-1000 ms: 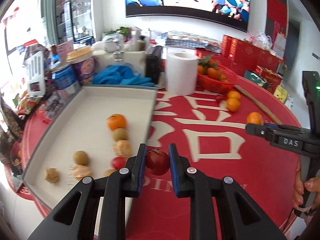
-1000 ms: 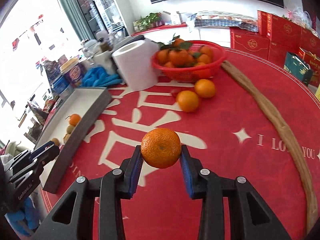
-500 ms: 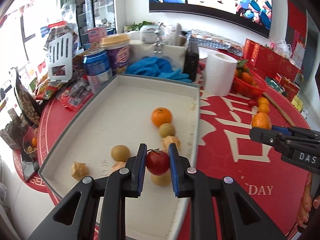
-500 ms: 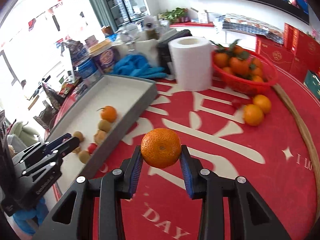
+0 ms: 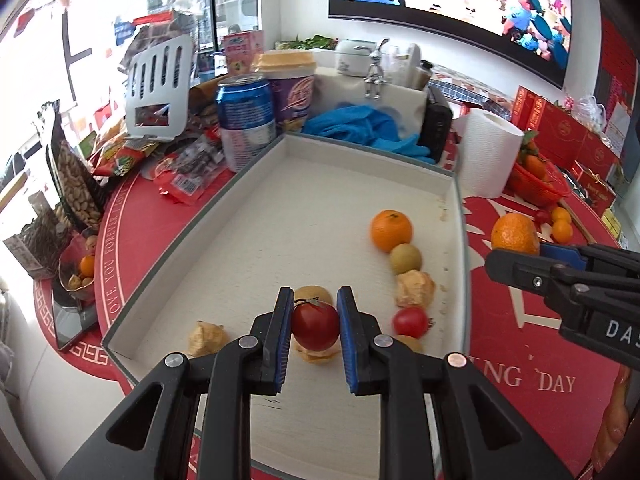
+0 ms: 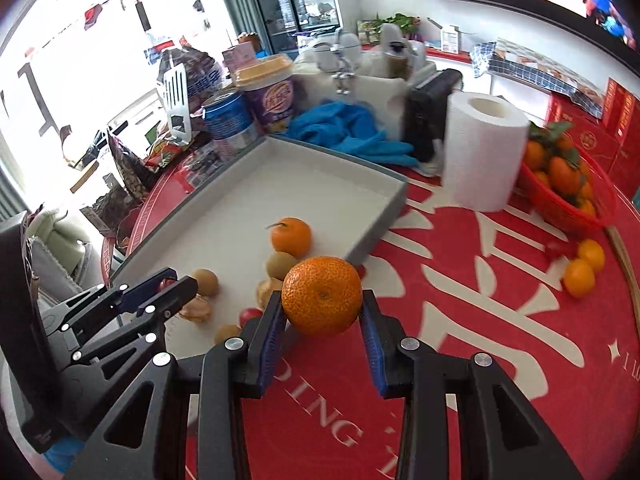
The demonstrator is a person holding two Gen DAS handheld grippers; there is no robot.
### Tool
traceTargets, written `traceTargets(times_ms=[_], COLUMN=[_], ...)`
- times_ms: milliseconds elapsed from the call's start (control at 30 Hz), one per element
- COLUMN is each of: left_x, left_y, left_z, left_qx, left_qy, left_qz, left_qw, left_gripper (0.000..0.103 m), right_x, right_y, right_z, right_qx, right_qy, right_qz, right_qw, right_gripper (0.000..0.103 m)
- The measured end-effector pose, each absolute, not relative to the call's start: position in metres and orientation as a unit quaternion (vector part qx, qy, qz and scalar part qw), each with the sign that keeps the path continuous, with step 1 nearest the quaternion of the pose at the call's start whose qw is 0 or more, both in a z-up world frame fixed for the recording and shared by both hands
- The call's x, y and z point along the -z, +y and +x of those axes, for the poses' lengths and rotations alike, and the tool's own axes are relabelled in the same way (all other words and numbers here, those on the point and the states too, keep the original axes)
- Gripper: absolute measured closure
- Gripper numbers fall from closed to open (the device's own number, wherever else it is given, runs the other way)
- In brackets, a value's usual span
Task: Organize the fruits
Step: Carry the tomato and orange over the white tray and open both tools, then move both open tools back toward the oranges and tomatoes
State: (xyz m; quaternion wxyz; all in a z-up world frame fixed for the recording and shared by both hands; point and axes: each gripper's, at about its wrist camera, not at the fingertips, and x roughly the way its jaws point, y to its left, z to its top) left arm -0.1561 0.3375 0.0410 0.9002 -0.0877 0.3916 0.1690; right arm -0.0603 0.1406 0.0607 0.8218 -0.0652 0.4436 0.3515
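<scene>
Fruits lie in a loose row inside the grey-walled tray (image 5: 256, 168) that we look down on from the left wrist: an orange (image 5: 391, 230) furthest from us, then a brownish round fruit (image 5: 405, 259) touching it, a papery husked fruit (image 5: 415, 289), and a small red tomato (image 5: 410, 322) nearest. Our left gripper (image 5: 314, 320) is clenched on a second tomato (image 5: 315, 326), its blue pads pressing both sides and holding it above the tray floor, over two more pale fruits partly hidden beneath it; another husked fruit (image 5: 207, 338) sits just to the left. From the right wrist we see our right gripper (image 6: 322, 304) grasping a mandarin (image 6: 322, 295) between its pads, held over the red tablecloth (image 6: 480, 320) just beside the tray's near wall. Beyond the tray stand a paper roll (image 6: 482, 152), a blue can (image 5: 245, 122) and a purple cup (image 5: 289, 88). A red basket (image 6: 568, 196) of oranges sits to the right, with two loose oranges (image 6: 584, 266) on the cloth near it.
</scene>
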Motion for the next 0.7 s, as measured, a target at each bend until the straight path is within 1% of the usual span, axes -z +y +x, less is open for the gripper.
traceTargets(times_ms=[367,400,467,500,533,567,633,667,700], left_x=[-0.029,-0.029,-0.028,-0.027,-0.026,-0.024,-0.021,-0.021,-0.021], left_y=[0.349,0.348,0.346,0.345,0.346,0.347,0.348,0.349,0.349], left_z=[-0.146,-0.146,-0.146,-0.145,-0.145,-0.145,-0.145,-0.145,-0.146], left_qx=[-0.178,-0.181,-0.186,-0.187,-0.188,-0.187,-0.183,-0.184,-0.185], left_qy=[0.392,0.387,0.385,0.385,0.387,0.387,0.39,0.392,0.391], left_qz=[-0.081,-0.074,-0.055,-0.05,-0.049,-0.051,-0.053,-0.055,-0.056], left_qw=[0.899,0.901,0.902,0.902,0.902,0.902,0.901,0.9,0.9], left_gripper=[0.078,0.076,0.063,0.042,0.026,0.024,0.023,0.023,0.023], right_x=[-0.053,-0.051,-0.044,-0.039,-0.038,-0.036,-0.039,-0.044,-0.048], right_y=[0.188,0.192,0.197,0.199,0.199,0.199,0.196,0.194,0.192], right_z=[-0.04,-0.038,-0.037,-0.038,-0.038,-0.039,-0.04,-0.041,-0.041], right_qx=[-0.357,-0.358,-0.358,-0.357,-0.357,-0.355,-0.36,-0.361,-0.356], right_qy=[0.447,0.449,0.457,0.463,0.464,0.464,0.458,0.452,0.447], right_qz=[-0.074,-0.073,-0.077,-0.079,-0.08,-0.081,-0.073,-0.069,-0.067], right_qw=[0.817,0.815,0.81,0.808,0.807,0.808,0.81,0.813,0.817], right_gripper=[0.065,0.065,0.064,0.062,0.055,0.043,0.026,0.02,0.017])
